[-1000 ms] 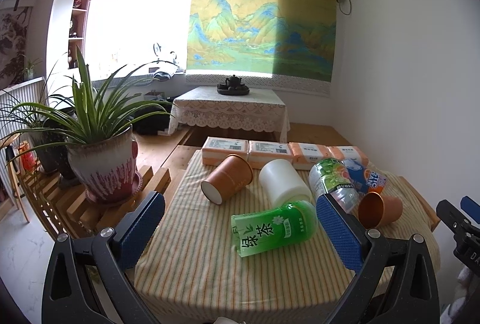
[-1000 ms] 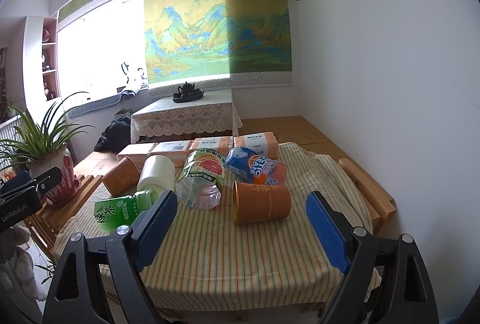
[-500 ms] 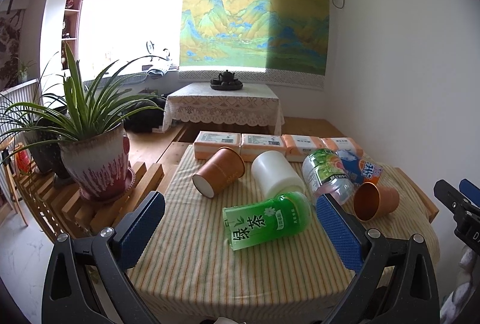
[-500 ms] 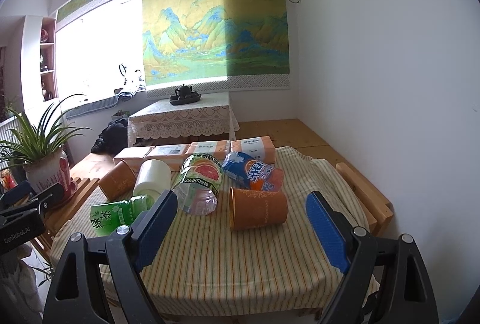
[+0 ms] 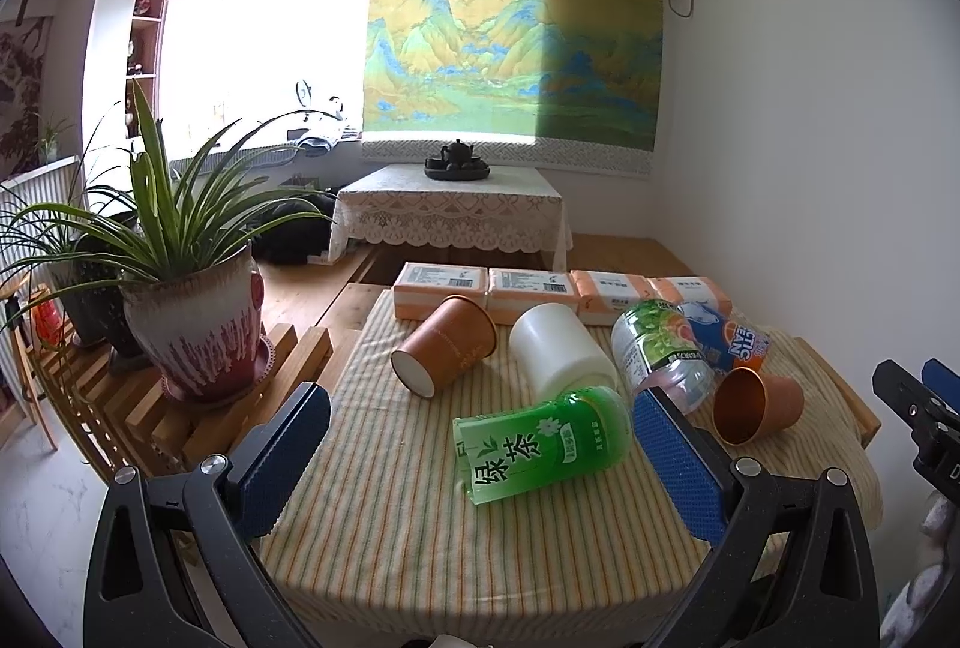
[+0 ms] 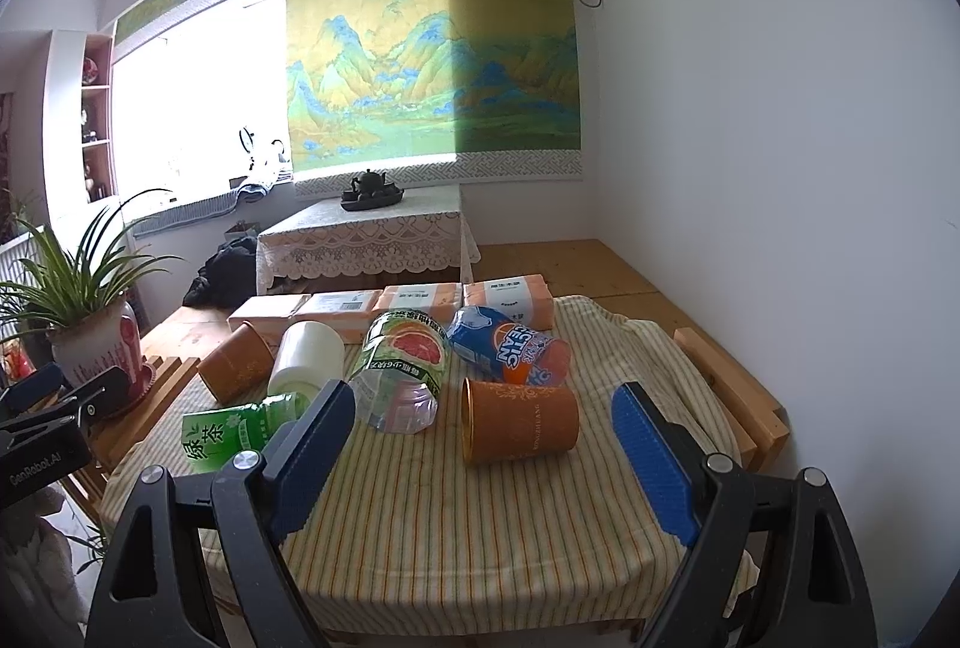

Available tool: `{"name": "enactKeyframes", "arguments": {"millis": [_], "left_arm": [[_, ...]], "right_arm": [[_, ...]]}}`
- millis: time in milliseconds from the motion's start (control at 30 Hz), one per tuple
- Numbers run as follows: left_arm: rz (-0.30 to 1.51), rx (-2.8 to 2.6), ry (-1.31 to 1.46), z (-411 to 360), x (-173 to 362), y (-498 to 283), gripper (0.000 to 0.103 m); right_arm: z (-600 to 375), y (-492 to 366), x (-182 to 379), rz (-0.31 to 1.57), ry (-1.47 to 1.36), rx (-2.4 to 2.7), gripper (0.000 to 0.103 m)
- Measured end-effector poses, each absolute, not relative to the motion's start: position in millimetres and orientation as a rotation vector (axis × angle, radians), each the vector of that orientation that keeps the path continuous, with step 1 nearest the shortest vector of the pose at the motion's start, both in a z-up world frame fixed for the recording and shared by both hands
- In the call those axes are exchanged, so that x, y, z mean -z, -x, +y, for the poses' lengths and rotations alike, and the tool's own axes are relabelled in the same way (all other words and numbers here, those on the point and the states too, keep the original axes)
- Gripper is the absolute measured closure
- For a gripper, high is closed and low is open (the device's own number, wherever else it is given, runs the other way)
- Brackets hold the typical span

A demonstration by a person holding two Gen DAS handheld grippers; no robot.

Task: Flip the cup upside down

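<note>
Several cups lie on their sides on a striped tablecloth (image 5: 390, 498). An orange cup (image 6: 521, 427) lies in front of my open right gripper (image 6: 480, 456), mouth to the left; it also shows in the left wrist view (image 5: 757, 405). A brown paper cup (image 5: 445, 344) lies at the back left, base towards me. A white cup (image 5: 561, 348) and a green tea cup (image 5: 540, 447) lie between the pads of my open left gripper (image 5: 480, 462), which is short of them. Both grippers are empty.
Two clear printed cups (image 6: 403, 366) (image 6: 510, 348) lie behind the orange cup. Tissue packs (image 5: 510, 288) line the table's far edge. A potted plant (image 5: 192, 324) stands on a wooden rack to the left. A wall is close on the right.
Both grippers have moved a little closer to the table; the cups look slightly larger. Nothing on the table has moved. Both grippers stay open.
</note>
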State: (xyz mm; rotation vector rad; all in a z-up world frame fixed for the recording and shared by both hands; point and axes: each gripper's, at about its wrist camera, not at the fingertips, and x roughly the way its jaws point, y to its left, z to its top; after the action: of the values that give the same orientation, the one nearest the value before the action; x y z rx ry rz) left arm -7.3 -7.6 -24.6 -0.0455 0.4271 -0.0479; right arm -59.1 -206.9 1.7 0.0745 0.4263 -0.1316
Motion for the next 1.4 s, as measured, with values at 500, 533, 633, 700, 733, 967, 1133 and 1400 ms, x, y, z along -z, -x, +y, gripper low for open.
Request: {"name": "enactKeyframes", "arguments": {"millis": [500, 533, 633, 700, 733, 967, 1133, 1400], "left_arm": [[0.439, 0.051, 0.041, -10.5, 26.5, 3.5, 0.001], [0.44, 0.05, 0.041, -10.7, 26.8, 2.9, 0.001], [0.438, 0.053, 0.042, -10.8, 27.0, 2.8, 0.001], [0.438, 0.053, 0.042, -10.8, 27.2, 2.8, 0.001], [0.439, 0.052, 0.044, -10.5, 27.3, 2.3, 0.001], [0.442, 0.055, 0.044, -9.6, 28.3, 0.5, 0.001], [0.438, 0.053, 0.043, -6.2, 27.1, 0.2, 0.001], [0.487, 0.047, 0.07, 3.8, 31.0, -12.5, 0.001]], "right_arm": [[-205.7, 56.8, 2.1, 0.439, -0.078, 0.127, 0.018], [-205.7, 56.7, 2.3, 0.44, -0.08, 0.126, 0.018], [-206.1, 55.2, 2.5, 0.442, -0.085, 0.126, 0.018], [-206.3, 55.2, 2.7, 0.442, -0.084, 0.126, 0.018], [-206.4, 55.1, 2.7, 0.443, -0.084, 0.126, 0.018], [-204.6, 53.1, 4.5, 0.447, -0.083, 0.125, 0.018], [-200.7, 47.3, 5.0, 0.453, -0.08, 0.11, 0.018], [-186.2, 28.3, 3.3, 0.478, -0.029, 0.066, 0.018]]}}
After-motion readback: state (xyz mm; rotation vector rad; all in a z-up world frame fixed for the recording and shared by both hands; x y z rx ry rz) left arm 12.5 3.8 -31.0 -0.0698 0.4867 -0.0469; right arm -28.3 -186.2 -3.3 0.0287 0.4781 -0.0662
